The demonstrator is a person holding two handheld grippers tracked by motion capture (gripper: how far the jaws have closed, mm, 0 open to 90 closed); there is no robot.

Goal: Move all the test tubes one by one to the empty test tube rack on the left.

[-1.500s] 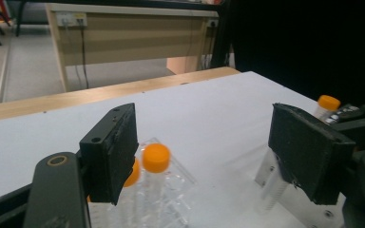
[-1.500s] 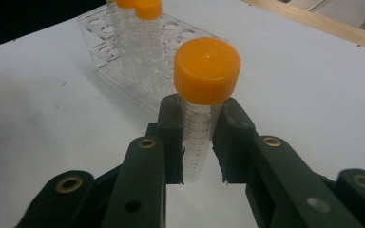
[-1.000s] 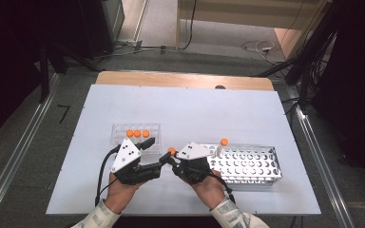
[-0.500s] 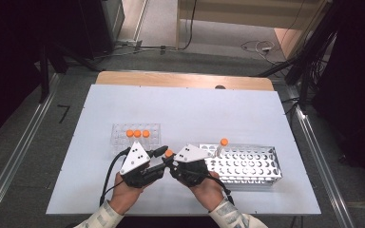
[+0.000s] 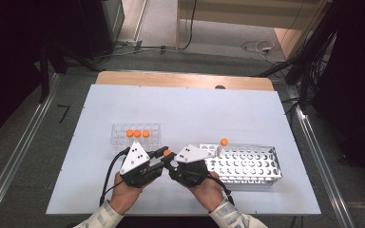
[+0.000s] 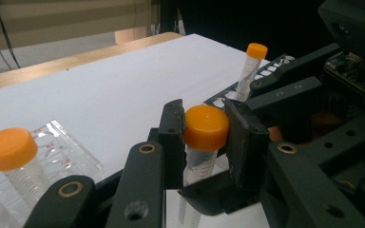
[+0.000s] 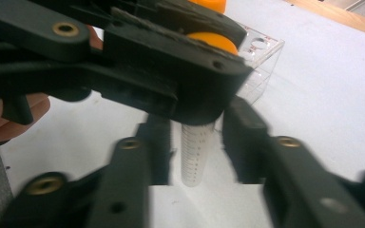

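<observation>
Orange-capped tube [image 6: 204, 137] stands upright between the two grippers near the table's [image 5: 185, 109] six o'clock edge. Left gripper [image 6: 203, 130] clamps its cap. Right gripper [image 7: 195, 133] has just been opening; its jaws flank the tube's clear body without pressing. Clear rack [image 5: 136, 137] lies at eleven o'clock, metal rack [image 5: 247, 164] at three.
</observation>
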